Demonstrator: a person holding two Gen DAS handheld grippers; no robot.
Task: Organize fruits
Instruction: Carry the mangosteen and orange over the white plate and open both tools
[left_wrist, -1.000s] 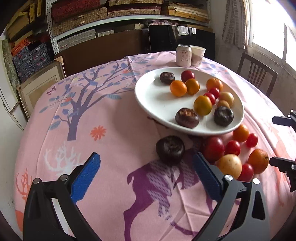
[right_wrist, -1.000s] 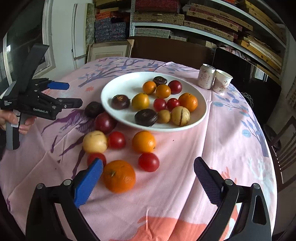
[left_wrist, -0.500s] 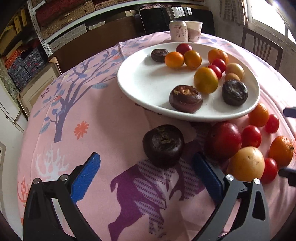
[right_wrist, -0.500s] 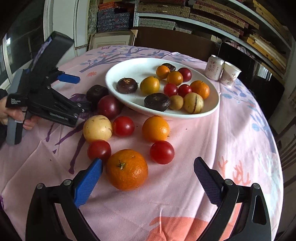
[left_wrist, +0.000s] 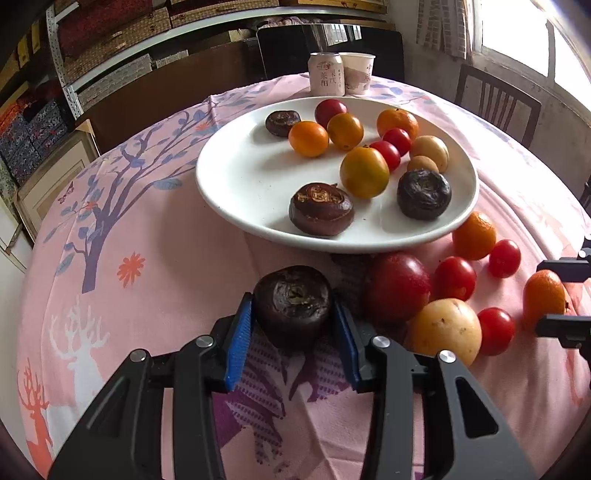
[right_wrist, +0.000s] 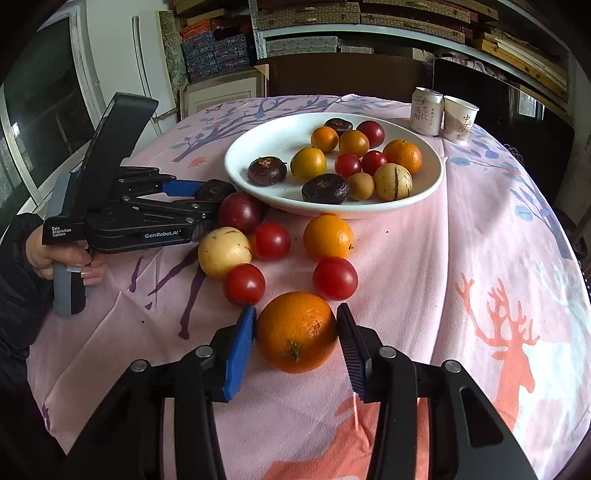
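Observation:
A white plate holds several fruits: oranges, red tomatoes, dark brown fruits and pale yellow ones. My left gripper is shut on a dark brown fruit that rests on the cloth just in front of the plate; it also shows in the right wrist view. My right gripper is shut on a large orange on the cloth. Loose fruits lie between them: a dark red plum, a yellow fruit, red tomatoes and a smaller orange.
A drink can and a paper cup stand behind the plate. The round table has a pink patterned cloth. A wooden chair stands at the far right. Shelves and boxes line the back wall.
Both grippers moved forward and closed. The left one closed around the dark brown fruit, the right one around the large orange.

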